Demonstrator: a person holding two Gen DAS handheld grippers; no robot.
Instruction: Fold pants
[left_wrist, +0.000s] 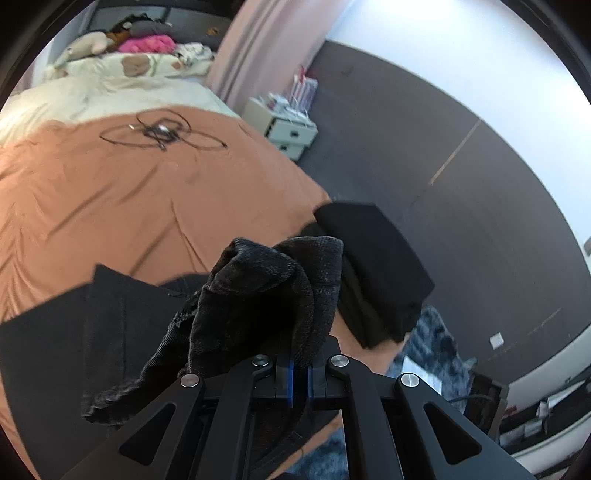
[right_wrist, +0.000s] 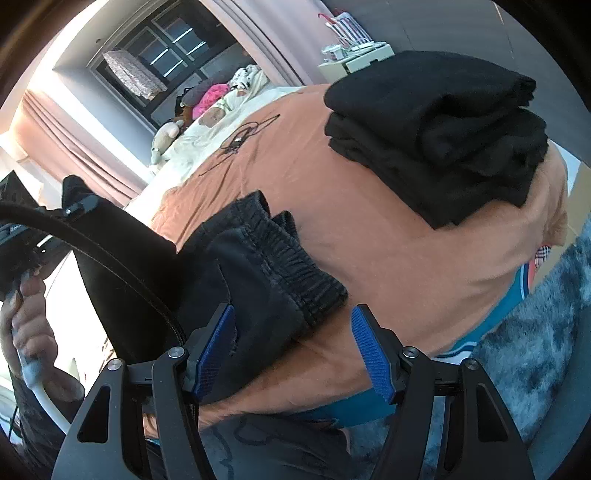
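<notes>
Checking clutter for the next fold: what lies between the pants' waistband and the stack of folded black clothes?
Only bare orange bedsheet between the waistband and the stack, in the right wrist view.

Counts: one pair of dark pants (right_wrist: 266, 266) is lying on one orange bedspread (left_wrist: 110, 192); one stack of folded black garments (right_wrist: 439, 140), apparently three, is resting there too; one tangle of black cable (left_wrist: 162, 133) is lying further back; two grippers, left gripper (left_wrist: 300, 373) and right gripper (right_wrist: 291, 350), are showing.
</notes>
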